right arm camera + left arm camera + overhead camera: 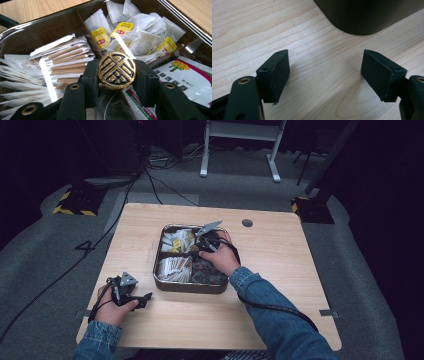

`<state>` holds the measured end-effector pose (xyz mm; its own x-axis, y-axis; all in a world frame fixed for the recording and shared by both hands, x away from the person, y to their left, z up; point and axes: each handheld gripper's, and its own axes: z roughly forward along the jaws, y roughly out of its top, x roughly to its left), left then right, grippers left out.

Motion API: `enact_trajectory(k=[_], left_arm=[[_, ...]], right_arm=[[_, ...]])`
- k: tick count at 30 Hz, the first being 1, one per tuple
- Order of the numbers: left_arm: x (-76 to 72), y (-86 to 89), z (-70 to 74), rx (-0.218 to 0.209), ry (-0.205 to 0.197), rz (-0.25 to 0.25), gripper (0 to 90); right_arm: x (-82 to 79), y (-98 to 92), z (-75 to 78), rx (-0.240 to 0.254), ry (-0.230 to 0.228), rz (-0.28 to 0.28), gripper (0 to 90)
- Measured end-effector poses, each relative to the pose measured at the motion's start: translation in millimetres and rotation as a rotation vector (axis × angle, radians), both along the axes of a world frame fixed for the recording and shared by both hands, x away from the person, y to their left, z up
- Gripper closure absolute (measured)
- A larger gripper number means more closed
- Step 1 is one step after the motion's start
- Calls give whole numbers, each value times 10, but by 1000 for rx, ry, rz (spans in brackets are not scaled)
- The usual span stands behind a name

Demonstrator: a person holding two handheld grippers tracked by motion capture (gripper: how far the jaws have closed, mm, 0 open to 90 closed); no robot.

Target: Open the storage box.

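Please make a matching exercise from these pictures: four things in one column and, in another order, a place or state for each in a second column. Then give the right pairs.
Things:
1. gold medallion
2. left tongs
3. tea bags with yellow tags
4. metal tray

Places or states:
A. open above bare wood, near the tray's corner
B. piled in a far compartment in the right gripper view
C. pinched between the right tongs
D. on the table, split into compartments

Pairs: 1-C, 2-A, 3-B, 4-D
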<state>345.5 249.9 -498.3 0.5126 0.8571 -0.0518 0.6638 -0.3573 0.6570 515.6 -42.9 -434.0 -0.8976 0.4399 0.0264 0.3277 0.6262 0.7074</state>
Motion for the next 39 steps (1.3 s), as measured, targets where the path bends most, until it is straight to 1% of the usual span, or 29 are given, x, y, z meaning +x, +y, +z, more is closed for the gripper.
enact_trajectory(k=[1,3,7,9,10,12,14,17,18,19,22,30,35,39], left_arm=[[1,1,-1,0,-1,0,231],[1,2,-5,-2,-2,-2,228],[2,-8,-17,1,-8,-8,206],[2,-16,-32,2,-18,-16,180],[0,-20,-36,12,-23,-22,173],[-2,-25,-39,12,-23,-21,161],[-2,-23,-40,14,-26,-23,159],[-10,-20,-50,5,-32,-23,157],[-15,-18,-67,-4,-46,-24,150],[-17,-15,-69,-8,-49,-22,148],[-18,-17,-70,-7,-49,-21,149],[-17,-16,-70,-7,-49,-21,149],[-17,-16,-70,-7,-50,-21,149],[-17,-16,-70,-7,-50,-21,149]], right_arm=[[-5,5,5,-1,-1,-5,590],[-5,2,12,0,-9,3,590],[-8,-11,57,23,-18,2,590],[-15,-19,113,36,-24,4,590],[-17,-20,135,38,-28,7,590],[-29,-24,208,43,-39,15,591],[-42,-31,257,49,-40,17,590],[-49,-52,324,55,-49,20,590],[-51,-64,347,59,-52,20,590],[-54,-75,371,64,-53,16,590],[-56,-128,455,78,-59,13,590],[-66,-271,652,88,-86,7,590],[-76,-363,732,90,-97,4,590],[-70,-486,809,95,-103,-5,590]])
